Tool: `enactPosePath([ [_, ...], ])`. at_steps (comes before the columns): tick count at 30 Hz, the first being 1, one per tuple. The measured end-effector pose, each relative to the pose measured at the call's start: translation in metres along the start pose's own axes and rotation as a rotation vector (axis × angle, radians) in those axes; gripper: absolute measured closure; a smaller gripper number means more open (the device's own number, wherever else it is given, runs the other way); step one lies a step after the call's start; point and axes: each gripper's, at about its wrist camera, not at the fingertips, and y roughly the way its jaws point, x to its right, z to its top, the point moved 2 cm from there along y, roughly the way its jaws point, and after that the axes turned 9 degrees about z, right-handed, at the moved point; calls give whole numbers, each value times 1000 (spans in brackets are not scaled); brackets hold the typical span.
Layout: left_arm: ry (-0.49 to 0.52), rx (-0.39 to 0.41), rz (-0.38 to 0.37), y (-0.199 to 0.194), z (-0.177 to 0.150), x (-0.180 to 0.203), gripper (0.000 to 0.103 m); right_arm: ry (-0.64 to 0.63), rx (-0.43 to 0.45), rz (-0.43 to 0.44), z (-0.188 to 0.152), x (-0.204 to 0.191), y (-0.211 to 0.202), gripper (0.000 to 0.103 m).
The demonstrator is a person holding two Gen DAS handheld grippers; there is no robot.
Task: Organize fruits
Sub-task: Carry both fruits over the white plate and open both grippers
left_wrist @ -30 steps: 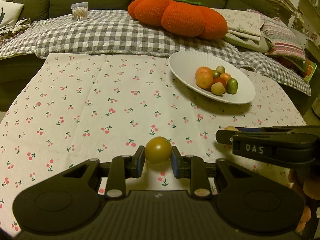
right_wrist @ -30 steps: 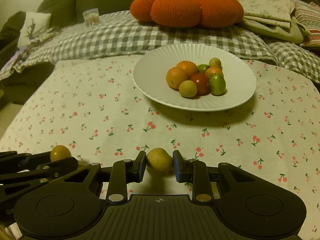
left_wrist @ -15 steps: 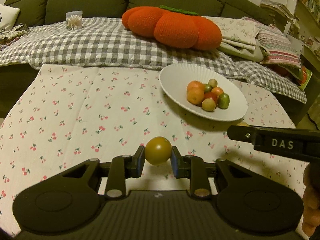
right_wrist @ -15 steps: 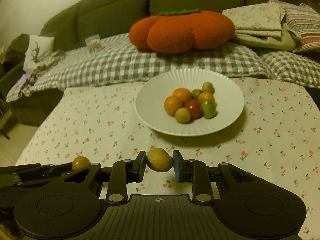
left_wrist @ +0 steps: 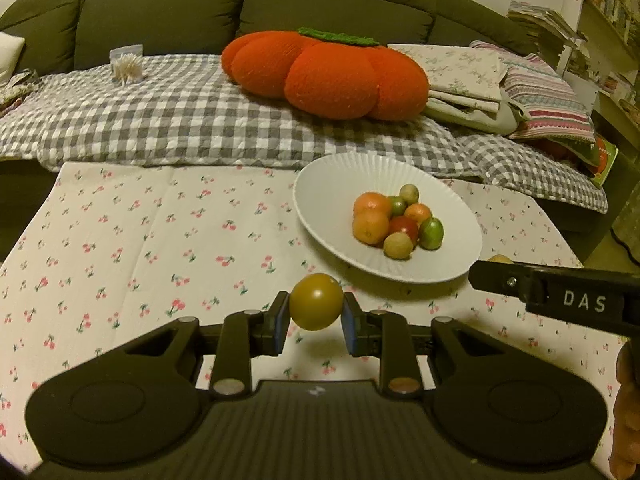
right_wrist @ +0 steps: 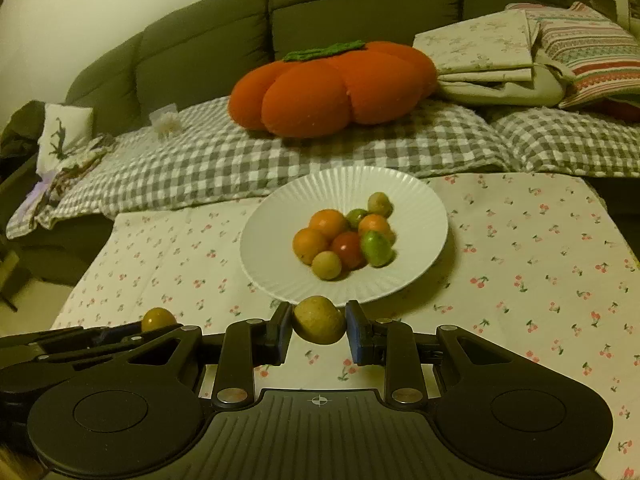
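My left gripper (left_wrist: pixel 316 318) is shut on a round yellow-green fruit (left_wrist: pixel 316 302), held above the cherry-print cloth, short of the white ribbed plate (left_wrist: pixel 340 184). My right gripper (right_wrist: pixel 319 326) is shut on a dull yellow, speckled fruit (right_wrist: pixel 319 319) just in front of the plate (right_wrist: pixel 280 220). The plate holds several small fruits: orange, red, green and yellowish ones (right_wrist: pixel 346 240). In the right wrist view the left gripper's fruit (right_wrist: pixel 158 319) shows at lower left. In the left wrist view the right gripper's finger (left_wrist: pixel 556 296) crosses at right, with its fruit (left_wrist: pixel 500 259) peeking above it.
The table wears a white cherry-print cloth (left_wrist: pixel 140 240). Behind it, a grey checked blanket (left_wrist: pixel 180 112) covers a green sofa, with a big orange pumpkin cushion (left_wrist: pixel 328 72), folded linens (left_wrist: pixel 468 76) and a small clear box (left_wrist: pixel 127 62). A hand (left_wrist: pixel 626 420) shows at far right.
Both grippers have risen with their fruits still held, so the table and plate look farther away and lower. The right gripper now stands closer to the plate's front rim.
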Motion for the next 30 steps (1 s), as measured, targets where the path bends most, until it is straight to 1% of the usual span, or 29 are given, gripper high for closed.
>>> enactPosePath([
  [5,25,18,2,7,11,10,78,2,18,-10,8,6,-1,76],
  [12,35,12,-5,23,22,16,78,21,42,-32,19,22,0,76],
  [15,41,6,0,32,28,19,78,32,44,-45,22,30,4,76],
  [20,60,18,1,45,38,25,78,41,48,-70,27,43,11,76],
  [25,58,15,-16,60,45,32,78,56,53,-85,32,56,18,76],
  [30,78,34,-26,72,53,37,78,65,53,-91,41,65,27,76],
])
